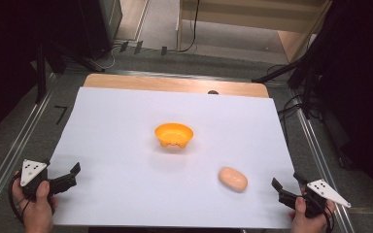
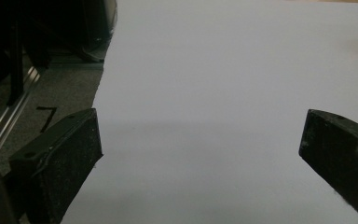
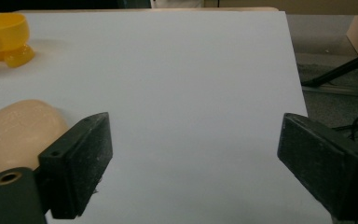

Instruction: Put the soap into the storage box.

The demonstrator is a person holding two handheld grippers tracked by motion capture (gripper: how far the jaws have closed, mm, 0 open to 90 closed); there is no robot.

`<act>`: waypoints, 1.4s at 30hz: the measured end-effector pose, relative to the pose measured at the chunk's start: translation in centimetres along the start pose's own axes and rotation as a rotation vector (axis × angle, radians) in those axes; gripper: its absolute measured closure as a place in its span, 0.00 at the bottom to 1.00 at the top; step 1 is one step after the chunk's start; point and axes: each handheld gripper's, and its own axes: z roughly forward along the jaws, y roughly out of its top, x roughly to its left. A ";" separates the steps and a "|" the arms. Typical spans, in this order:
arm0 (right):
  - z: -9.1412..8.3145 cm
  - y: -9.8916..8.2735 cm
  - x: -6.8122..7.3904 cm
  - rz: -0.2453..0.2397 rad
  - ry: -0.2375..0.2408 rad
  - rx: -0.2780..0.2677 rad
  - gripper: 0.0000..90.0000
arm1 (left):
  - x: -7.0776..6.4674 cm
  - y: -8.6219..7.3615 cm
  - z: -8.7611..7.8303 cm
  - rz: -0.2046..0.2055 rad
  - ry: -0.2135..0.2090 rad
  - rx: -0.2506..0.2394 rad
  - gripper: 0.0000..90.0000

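Observation:
An orange bowl (image 1: 174, 134) stands on small feet near the middle of the white sheet (image 1: 126, 121). A pale beige oval lump (image 1: 232, 178), like a bread roll, lies to the bowl's front right. My right gripper (image 1: 286, 182) is held at the sheet's front right corner, jaws open, a short way right of the lump. In the right gripper view the lump (image 3: 18, 133) lies outside the left jaw and the bowl (image 3: 2, 35) is far off; nothing lies between the jaws of the right gripper (image 3: 193, 140). My left gripper (image 1: 72, 175) is at the front left edge, and its own view shows the left gripper (image 2: 200, 135) open over bare sheet.
The sheet covers a wooden table whose far edge (image 1: 175, 83) shows. Metal rails (image 1: 9, 150) run along both sides, with dark stands and cables (image 1: 301, 92) on the floor to the right. A black tape mark (image 2: 46, 114) sits on the floor at left.

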 end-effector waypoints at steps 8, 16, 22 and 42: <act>0.4 0.4 0.5 -0.055 0.024 0.048 0.34 | 0.0 0.0 -0.1 -0.003 -0.004 -0.006 0.00; 0.4 1.7 0.9 -0.094 -0.058 0.048 0.32 | 0.0 0.0 0.0 0.001 -0.005 -0.001 0.00; 0.5 2.2 1.6 -0.109 0.038 0.155 0.17 | 0.0 0.0 -0.1 0.001 -0.003 -0.003 0.00; 3.2 5.2 4.3 -0.323 0.246 0.432 0.00 | -0.1 0.0 -0.1 0.009 -0.003 -0.002 0.00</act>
